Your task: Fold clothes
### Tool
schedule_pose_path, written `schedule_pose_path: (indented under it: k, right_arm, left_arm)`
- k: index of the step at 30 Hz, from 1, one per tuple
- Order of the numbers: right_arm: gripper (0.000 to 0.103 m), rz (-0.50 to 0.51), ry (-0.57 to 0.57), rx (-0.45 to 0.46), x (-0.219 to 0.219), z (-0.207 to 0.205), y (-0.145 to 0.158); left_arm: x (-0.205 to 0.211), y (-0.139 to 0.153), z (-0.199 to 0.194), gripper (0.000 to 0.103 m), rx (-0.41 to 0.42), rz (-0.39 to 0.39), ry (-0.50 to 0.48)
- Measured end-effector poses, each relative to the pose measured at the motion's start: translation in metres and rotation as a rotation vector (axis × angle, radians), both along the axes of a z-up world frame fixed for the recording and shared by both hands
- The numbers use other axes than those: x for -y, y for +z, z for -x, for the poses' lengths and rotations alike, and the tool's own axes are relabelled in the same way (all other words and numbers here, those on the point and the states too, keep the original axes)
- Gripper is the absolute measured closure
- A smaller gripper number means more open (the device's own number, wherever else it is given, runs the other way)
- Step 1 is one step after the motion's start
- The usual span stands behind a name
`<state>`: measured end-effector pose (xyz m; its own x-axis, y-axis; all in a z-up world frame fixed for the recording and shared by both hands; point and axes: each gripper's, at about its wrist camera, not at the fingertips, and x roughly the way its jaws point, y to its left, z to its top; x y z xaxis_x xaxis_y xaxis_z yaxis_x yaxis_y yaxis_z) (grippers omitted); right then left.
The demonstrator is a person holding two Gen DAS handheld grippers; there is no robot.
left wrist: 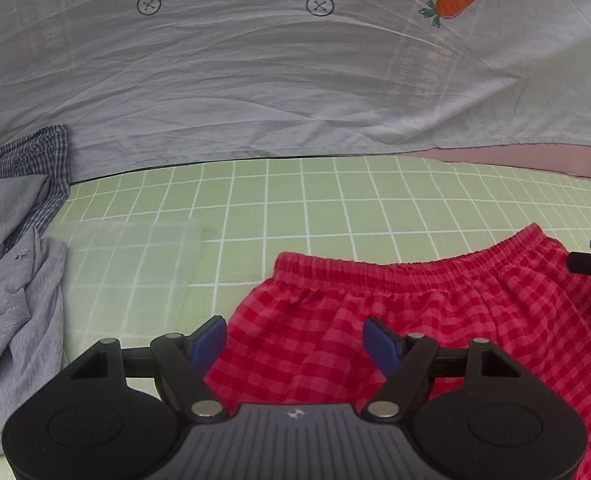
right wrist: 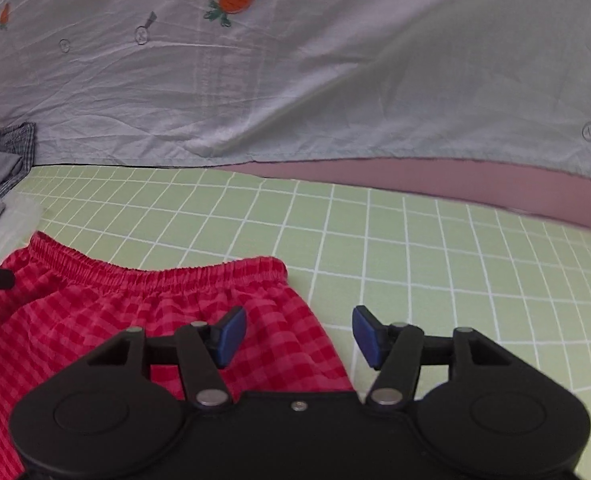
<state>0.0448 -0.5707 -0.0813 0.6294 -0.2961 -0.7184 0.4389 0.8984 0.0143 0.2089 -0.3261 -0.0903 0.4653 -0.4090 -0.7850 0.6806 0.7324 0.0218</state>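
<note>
Red-and-pink checked shorts (left wrist: 415, 320) lie flat on the green mat with a white grid (left wrist: 335, 200), elastic waistband toward the far side. In the left wrist view they fill the lower right of the frame; in the right wrist view they fill the lower left.

At the bottom of the left wrist view, the left gripper (left wrist: 295, 344) hangs over the shorts' left part with its blue pads (left wrist: 209, 344) set well apart and nothing between them. The right gripper (right wrist: 299, 336) sits at the bottom of its own view, over the shorts' right edge, jaws likewise parted and holding nothing; one pad is above the cloth, the other above bare mat. Its tip also shows at the right edge of the left wrist view, over the shorts.

Behind the mat hangs a pale blue sheet printed with carrots (left wrist: 295, 80), a strip of pink surface (right wrist: 435, 184) under its hem. At the left edge of the left wrist view lies a heap of other clothes: a grey garment (left wrist: 15, 300) and a blue plaid piece (left wrist: 35, 152).
</note>
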Motion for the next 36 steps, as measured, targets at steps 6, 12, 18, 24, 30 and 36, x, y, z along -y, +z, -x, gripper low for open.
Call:
schedule_pose_path:
  k: [6,12,18,24,30,36]
  right_arm:
    - [0.057,0.027,0.081,-0.030,-0.013,-0.013,-0.006]
    - [0.100,0.033,0.080,-0.046,-0.017,-0.010,-0.009]
    - [0.102,0.032,0.059,0.068,-0.018,0.008,0.026]
    - [0.066,0.019,0.052,0.094,-0.018,-0.006,0.026]
    - [0.062,-0.039,-0.011,0.061,-0.012,0.021,0.021]
    - [0.061,-0.060,-0.149,-0.038,-0.009,0.095,0.010]
  left_arm:
    - [0.012,-0.015,0.006,0.070,-0.052,-0.020,-0.020]
    - [0.006,-0.006,0.005,0.102,-0.074,0.054,0.009]
    - [-0.035,0.031,-0.010,0.102,-0.151,0.432,0.163]
    - [-0.028,0.013,-0.035,0.088,-0.044,0.216,0.388]
    - [-0.048,0.023,-0.019,0.056,-0.015,0.197,0.402]
    - [-0.071,0.020,0.029,0.049,-0.075,0.139,0.374]
